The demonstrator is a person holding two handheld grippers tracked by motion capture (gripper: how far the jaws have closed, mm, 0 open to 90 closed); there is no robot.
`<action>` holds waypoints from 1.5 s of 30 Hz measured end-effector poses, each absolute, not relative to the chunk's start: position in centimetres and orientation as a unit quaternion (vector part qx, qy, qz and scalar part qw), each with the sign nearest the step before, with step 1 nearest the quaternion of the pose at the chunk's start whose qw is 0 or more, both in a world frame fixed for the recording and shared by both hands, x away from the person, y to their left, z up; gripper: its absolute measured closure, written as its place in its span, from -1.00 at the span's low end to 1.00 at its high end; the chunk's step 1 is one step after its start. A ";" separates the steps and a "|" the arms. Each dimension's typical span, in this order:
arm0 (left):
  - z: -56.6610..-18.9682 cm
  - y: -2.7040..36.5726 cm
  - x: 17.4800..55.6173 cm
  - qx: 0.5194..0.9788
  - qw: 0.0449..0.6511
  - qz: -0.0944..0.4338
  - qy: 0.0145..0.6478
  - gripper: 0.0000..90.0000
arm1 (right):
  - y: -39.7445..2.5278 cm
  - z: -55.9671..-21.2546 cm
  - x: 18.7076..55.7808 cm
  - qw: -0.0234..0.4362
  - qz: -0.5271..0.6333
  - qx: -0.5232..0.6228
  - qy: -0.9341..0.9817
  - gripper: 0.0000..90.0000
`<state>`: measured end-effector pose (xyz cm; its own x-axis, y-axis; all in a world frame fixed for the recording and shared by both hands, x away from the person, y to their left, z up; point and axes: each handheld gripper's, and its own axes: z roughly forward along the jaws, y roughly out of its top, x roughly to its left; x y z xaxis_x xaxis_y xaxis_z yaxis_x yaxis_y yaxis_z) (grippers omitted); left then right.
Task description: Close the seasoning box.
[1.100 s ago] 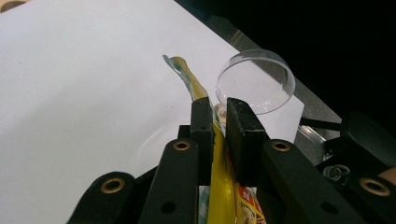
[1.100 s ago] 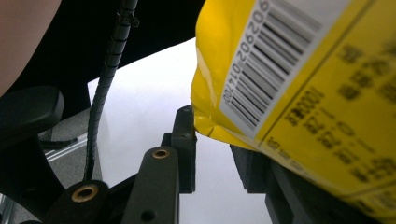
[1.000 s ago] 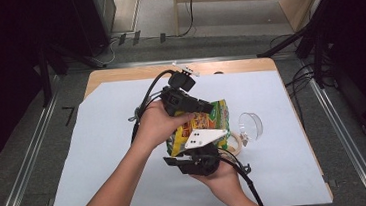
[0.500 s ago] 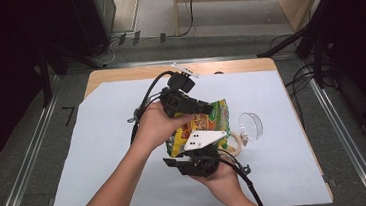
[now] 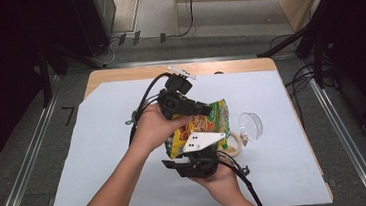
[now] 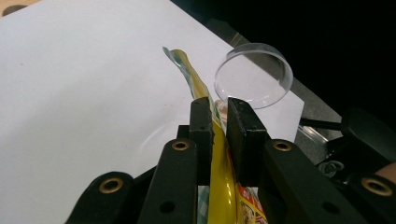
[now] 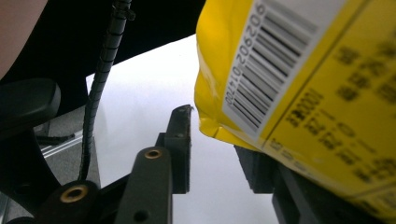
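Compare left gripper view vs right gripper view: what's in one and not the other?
Left gripper view: the left gripper clamped on the snack bag edge, with the clear plastic lid on the white sheet beyond. Right gripper view: the bag's barcode and the right gripper, jaws apart, bag corner between them, not pinched. Both: yellow bag, white sheet.

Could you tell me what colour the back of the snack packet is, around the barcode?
Bright yellow, with a white barcode panel; the snack packet shows it best in the right gripper view.
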<state>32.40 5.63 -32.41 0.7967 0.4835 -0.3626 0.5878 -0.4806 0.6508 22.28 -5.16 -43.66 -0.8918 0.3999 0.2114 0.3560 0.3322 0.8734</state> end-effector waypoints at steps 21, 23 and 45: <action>-34.4 8.9 31.6 0.836 0.428 -0.112 0.325 0.84 | -4.2 -45.8 21.5 0.021 0.505 0.197 0.840 0.35; -34.5 9.0 31.5 0.835 0.430 -0.114 0.324 0.86 | -4.2 -46.0 21.4 0.019 0.503 0.196 0.841 0.35; -35.7 10.7 31.1 0.844 0.420 -0.126 0.310 0.89 | -5.2 -48.2 22.1 0.025 0.472 0.219 0.854 0.20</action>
